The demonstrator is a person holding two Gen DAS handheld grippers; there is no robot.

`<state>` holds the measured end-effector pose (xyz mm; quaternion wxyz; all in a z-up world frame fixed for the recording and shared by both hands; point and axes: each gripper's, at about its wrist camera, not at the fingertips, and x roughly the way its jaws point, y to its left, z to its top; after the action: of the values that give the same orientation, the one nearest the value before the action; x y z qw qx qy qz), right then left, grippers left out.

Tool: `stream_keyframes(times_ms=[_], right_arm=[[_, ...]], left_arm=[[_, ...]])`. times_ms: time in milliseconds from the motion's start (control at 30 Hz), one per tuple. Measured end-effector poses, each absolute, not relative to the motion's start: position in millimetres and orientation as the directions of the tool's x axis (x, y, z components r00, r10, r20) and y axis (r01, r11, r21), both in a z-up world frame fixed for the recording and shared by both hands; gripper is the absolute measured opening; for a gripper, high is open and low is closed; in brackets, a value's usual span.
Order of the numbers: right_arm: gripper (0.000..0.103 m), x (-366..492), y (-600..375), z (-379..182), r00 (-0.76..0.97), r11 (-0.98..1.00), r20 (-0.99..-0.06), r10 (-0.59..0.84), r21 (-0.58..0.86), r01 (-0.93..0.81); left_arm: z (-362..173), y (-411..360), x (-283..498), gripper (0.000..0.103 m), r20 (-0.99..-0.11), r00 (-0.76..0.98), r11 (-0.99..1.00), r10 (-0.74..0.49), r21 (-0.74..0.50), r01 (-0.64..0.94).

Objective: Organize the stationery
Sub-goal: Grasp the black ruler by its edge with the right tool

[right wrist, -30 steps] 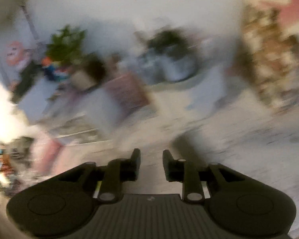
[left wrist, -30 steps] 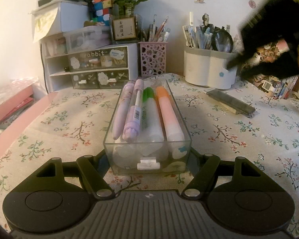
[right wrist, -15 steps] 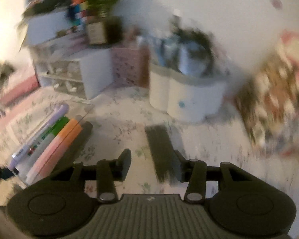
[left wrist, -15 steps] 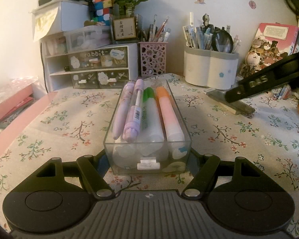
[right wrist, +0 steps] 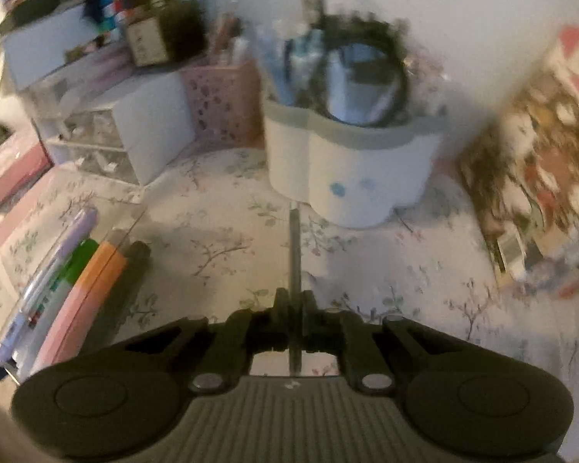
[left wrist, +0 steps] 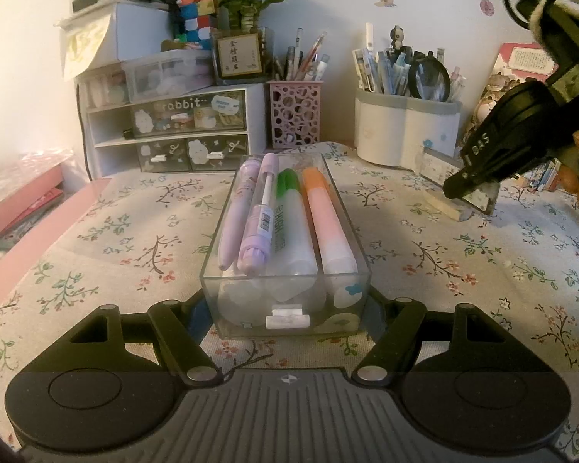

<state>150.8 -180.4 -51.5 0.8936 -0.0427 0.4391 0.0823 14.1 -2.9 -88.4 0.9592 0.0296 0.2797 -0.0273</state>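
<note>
A clear plastic box (left wrist: 285, 301) holds two purple pens, a green highlighter (left wrist: 289, 220) and an orange highlighter (left wrist: 328, 223). My left gripper (left wrist: 285, 308) is shut on the box's near end, one finger on each side. My right gripper (right wrist: 295, 305) is shut on a thin flat ruler (right wrist: 295, 254), seen edge-on and tilted up off the table. In the left wrist view the right gripper (left wrist: 459, 189) holds the ruler (left wrist: 440, 166) at the right, in front of the white pen holder (left wrist: 405, 131). The box also shows in the right wrist view (right wrist: 58, 281).
A floral cloth (left wrist: 482, 270) covers the table. At the back stand a white drawer unit (left wrist: 166, 131), a pink mesh pen cup (left wrist: 293, 115) and a plant (left wrist: 243, 11). Books (right wrist: 540, 177) lean at the right. A pink folder (left wrist: 19, 200) lies at the left.
My right gripper swung down to the ruler near the white pen holder, shut on it and lifted it on edge. The left gripper and the box have not moved.
</note>
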Motion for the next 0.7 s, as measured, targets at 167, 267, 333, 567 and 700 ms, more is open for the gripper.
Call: stream_keyframes(times_ms=[167, 267, 333, 567, 700], right_arm=[[0.010, 145, -203, -44, 0.604, 0.982, -0.776, 0.182, 0.169, -0.079], [0.010, 139, -204, -36, 0.616, 0.972, -0.760, 0.206, 0.229, -0.042], [0.010, 134, -205, -29, 0.620, 0.965, -0.753, 0.220, 0.261, -0.025], [0.010, 119, -182, -21, 0.600, 0.922, -0.731, 0.325, 0.385, -0.030], [0.010, 116, -159, -21, 0.557, 0.881, -0.714, 0.424, 0.466, -0.074]], left_arm=[[-89, -3, 14, 0.073, -0.538, 0.842, 0.997, -0.036, 0.042, 0.069], [-89, -3, 14, 0.073, -0.538, 0.842, 0.997, -0.036, 0.043, 0.069], [-89, -3, 14, 0.073, -0.538, 0.842, 0.997, -0.035, 0.043, 0.070], [-89, -3, 14, 0.073, -0.538, 0.842, 0.997, -0.036, 0.043, 0.070], [-89, -3, 14, 0.073, -0.538, 0.842, 0.997, -0.036, 0.043, 0.070]])
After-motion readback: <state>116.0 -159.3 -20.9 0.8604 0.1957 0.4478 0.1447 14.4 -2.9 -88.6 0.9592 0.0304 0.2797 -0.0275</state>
